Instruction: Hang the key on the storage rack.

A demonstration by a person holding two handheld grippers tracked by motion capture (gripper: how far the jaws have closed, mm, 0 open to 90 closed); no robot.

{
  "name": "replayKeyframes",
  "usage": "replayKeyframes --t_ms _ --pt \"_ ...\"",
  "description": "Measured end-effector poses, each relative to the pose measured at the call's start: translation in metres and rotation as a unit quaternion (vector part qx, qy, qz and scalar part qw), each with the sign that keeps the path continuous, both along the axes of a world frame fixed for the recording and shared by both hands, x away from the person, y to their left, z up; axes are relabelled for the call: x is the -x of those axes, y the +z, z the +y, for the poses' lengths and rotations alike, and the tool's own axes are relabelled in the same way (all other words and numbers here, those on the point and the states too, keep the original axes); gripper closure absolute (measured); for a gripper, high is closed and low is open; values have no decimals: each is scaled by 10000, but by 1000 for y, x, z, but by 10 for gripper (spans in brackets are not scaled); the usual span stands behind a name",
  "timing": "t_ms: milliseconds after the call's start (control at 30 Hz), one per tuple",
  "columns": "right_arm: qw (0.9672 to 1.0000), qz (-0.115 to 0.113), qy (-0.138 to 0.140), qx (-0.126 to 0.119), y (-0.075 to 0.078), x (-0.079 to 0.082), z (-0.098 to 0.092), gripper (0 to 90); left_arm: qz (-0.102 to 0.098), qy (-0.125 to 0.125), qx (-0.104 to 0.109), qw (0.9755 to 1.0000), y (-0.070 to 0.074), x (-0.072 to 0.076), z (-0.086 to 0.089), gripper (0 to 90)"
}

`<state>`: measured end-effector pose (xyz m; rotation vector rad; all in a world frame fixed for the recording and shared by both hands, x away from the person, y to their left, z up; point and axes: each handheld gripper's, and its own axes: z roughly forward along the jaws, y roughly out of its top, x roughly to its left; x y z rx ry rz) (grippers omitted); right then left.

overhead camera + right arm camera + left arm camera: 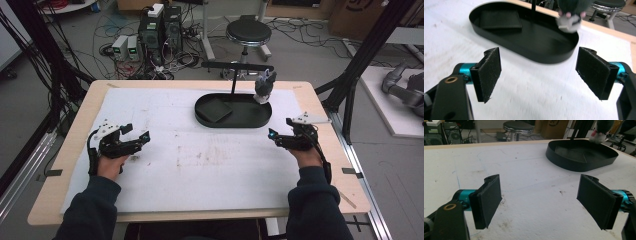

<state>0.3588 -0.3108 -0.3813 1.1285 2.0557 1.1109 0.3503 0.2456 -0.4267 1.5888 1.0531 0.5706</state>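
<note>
**Both grippers empty over the white mat, tray and toy ahead**

Dark sleeves come in at the bottom edge of the high view, cut off at the forearms. Each hand holds a gripper low over the white mat (pixel 200 165). The left gripper (pixel 141 134) sits at the mat's left side, the right gripper (pixel 280 131) near its right edge, well apart from each other.

Seen from the left gripper view, the left gripper's two black pads (pixel 489 199) stand wide apart with bare mat between them, holding nothing. The right gripper view shows the same: its pads (pixel 489 72) spread wide, nothing between them.

A black oval tray (pixel 252 120) lies on the far half of the mat, nearer the right gripper. Inside its left end lies a flat dark ribbed square (pixel 500 20). A thin black post (pixel 233 82) rises from the tray and carries a bar across its top.

At the tray's right end is a small plush toy (pixel 265 86), dark on top and pale below. Whether it hangs from the bar or rests on the rim cannot be told. The right gripper view blurs it and cuts off its top; the left gripper view crops it at the frame's upper edge.
</note>
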Motion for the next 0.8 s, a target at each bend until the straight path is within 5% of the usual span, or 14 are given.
replayKeyframes --t_ms 200,800 --pt "9998 -114 -65 157 -15 14 1 209 -17 -12 -60 10000 1 2 -1 193" --pt "9992 -38 -124 380 -21 15 4 209 -46 -190 -325 9993 0 5 -8 193"
